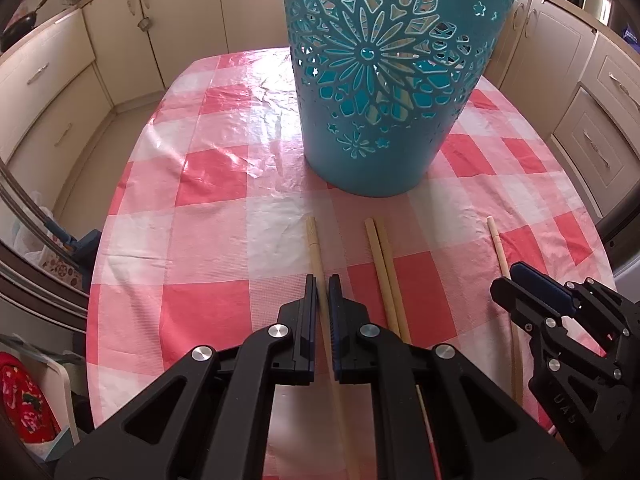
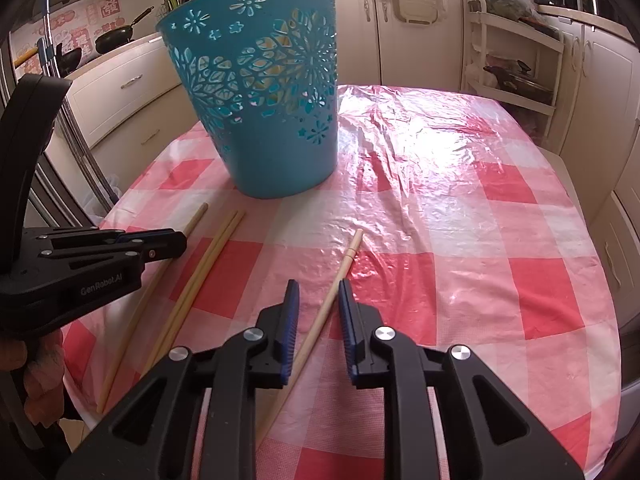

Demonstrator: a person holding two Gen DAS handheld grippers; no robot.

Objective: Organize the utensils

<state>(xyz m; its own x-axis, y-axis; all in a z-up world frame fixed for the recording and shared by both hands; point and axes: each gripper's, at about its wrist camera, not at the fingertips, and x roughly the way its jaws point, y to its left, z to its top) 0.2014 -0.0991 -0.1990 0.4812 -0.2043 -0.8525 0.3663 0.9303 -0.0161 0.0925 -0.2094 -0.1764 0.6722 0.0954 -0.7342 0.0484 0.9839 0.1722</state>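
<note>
Your left gripper (image 1: pixel 322 292) sits low in the centre of the left wrist view, its jaws clenched on the leftmost chopstick (image 1: pixel 313 240), which lies on the checked tablecloth (image 1: pixel 208 208) covering the counter. Your right gripper (image 2: pixel 318 300) sits low in the centre of the right wrist view; its jaws stand released on either side of the rightmost chopstick (image 2: pixel 348 256), with a visible gap between each pad and the wood, so nothing is held on that side. A pair of chopsticks (image 1: pixel 380 248) lies side by side between the two single ones, untouched. All four point toward the teal cut-out basket (image 1: pixel 384 80), which stands upright in the upper centre of the frame, just beyond their far tips. Whether it already holds anything cannot be read through the pattern.

The step in hand appears to be pick-up: the left grasp is made, the right is not yet.

For the next move, close the right jaws squarely on the stick before lifting. Then raise each stick clear of the cloth, tilt it upright, and carry it over the basket rim. The thin round wood is likely to pivot or slip in the pads, so lift slowly.
</note>
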